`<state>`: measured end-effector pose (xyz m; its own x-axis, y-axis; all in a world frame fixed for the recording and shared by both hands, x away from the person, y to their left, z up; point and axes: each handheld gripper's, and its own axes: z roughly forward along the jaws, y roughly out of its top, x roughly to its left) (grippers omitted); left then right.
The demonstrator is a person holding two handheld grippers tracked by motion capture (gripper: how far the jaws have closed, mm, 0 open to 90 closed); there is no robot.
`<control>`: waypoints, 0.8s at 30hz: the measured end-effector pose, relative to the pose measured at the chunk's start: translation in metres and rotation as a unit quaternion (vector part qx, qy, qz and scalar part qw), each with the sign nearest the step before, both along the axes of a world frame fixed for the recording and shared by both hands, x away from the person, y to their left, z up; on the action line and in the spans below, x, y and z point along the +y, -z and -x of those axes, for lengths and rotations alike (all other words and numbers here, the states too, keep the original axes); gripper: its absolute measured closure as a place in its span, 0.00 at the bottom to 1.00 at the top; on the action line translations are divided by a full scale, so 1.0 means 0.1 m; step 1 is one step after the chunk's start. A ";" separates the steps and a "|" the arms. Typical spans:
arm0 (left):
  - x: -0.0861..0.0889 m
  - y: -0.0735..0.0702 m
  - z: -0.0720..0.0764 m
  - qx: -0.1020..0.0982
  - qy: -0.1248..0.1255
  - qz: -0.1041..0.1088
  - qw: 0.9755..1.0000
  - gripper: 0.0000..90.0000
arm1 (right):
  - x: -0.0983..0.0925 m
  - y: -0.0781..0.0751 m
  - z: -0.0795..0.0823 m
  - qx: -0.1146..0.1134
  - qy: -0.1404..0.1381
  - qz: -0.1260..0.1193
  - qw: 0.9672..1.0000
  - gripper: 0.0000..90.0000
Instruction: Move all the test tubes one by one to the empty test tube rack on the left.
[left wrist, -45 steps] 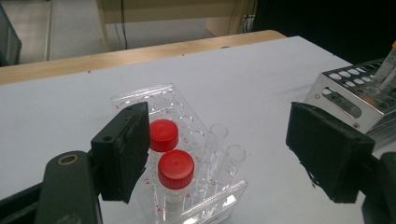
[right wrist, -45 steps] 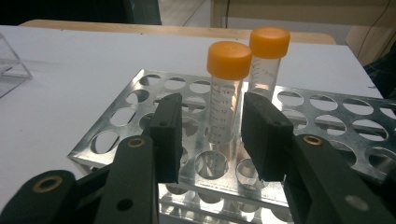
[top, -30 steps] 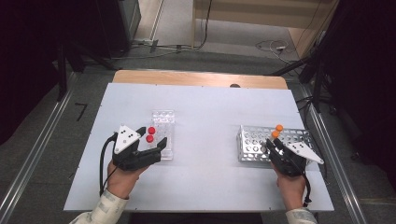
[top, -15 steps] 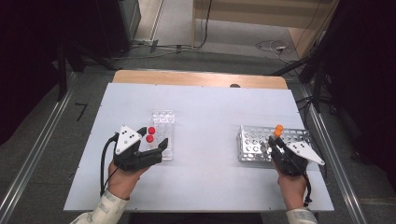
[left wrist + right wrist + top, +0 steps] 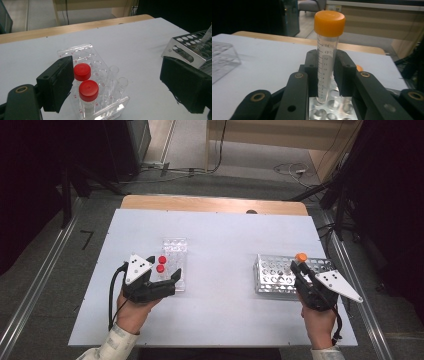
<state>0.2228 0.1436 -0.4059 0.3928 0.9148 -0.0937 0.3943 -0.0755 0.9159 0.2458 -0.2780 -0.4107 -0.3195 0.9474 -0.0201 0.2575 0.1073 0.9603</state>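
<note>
My right gripper [image 5: 301,270] [image 5: 327,72] is shut on a clear graduated tube [image 5: 327,47] with an orange cap [image 5: 300,257] [image 5: 329,22]. The tube is upright, its tip just above the holes of the metal rack [image 5: 272,270] [image 5: 329,107]. My left gripper [image 5: 165,270] [image 5: 118,75] is open, and its jaws have just been opening. It straddles the near end of a clear plastic rack [image 5: 175,247] [image 5: 80,51]. Two red-capped tubes [image 5: 161,264] [image 5: 88,90] stand there close to its left jaw, apart from the pads. Uncapped clear tubes [image 5: 113,72] stand beside them.
The white table [image 5: 220,235] has a wooden strip [image 5: 210,204] along its far edge. The two racks sit well apart with bare tabletop between them. The metal rack [image 5: 185,45] also shows at the right in the left gripper view. Dark floor and rails flank the table.
My right gripper has risen with the orange-capped tube, drawing it up out of the metal rack. The left hand stays where it was.
</note>
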 end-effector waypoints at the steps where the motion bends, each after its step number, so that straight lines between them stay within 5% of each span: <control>1: -0.01 0.00 0.00 0.000 0.001 0.000 1.000 0.14 | 0.04 0.00 0.01 0.002 -0.009 0.000 1.000 0.80; 14: -0.15 0.00 0.05 -0.002 0.023 -0.007 1.000 0.15 | 0.59 0.09 0.15 0.020 -0.115 -0.004 0.993 0.80; 24: -0.51 0.05 0.13 0.001 0.079 -0.012 0.997 0.17 | 1.06 0.31 0.23 0.046 -0.188 0.025 0.981 0.80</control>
<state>0.2102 0.0925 -0.4104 0.5312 0.8441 -0.0735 0.3781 -0.1585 0.9121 0.2228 -0.1720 -0.4418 -0.6484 0.7611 -0.0184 0.2761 0.2576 0.9260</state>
